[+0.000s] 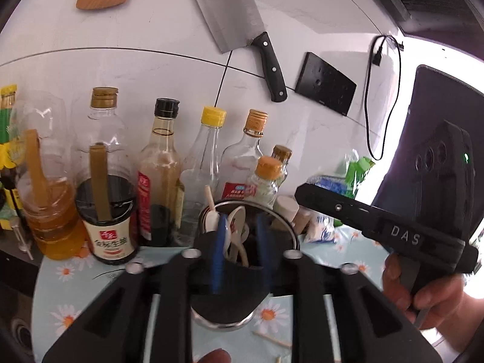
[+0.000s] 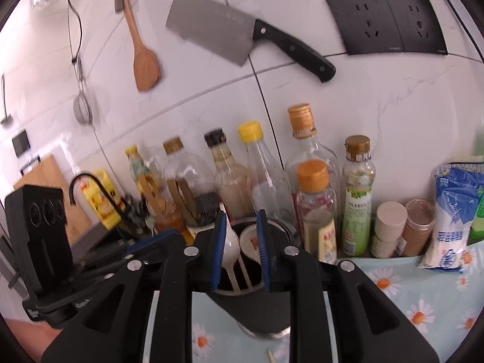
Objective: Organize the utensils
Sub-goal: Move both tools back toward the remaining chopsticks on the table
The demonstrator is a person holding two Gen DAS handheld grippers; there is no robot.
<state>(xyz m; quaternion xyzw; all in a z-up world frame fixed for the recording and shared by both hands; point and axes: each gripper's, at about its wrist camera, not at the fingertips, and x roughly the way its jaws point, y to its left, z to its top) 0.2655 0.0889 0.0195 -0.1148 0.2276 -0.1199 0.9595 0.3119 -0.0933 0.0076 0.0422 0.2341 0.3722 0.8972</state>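
On the daisy-cloth desk (image 2: 423, 287) the utensil cup (image 1: 290, 230) holds the white spoon (image 2: 230, 245); our left gripper (image 1: 242, 254) and right gripper (image 2: 240, 251) (fingers slightly apart, gripping nothing) could tip it

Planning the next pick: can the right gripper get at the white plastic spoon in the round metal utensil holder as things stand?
Probably yes. The right gripper has its jaws apart, with the white plastic spoon right between them above the round metal utensil holder. Nothing blocks it.
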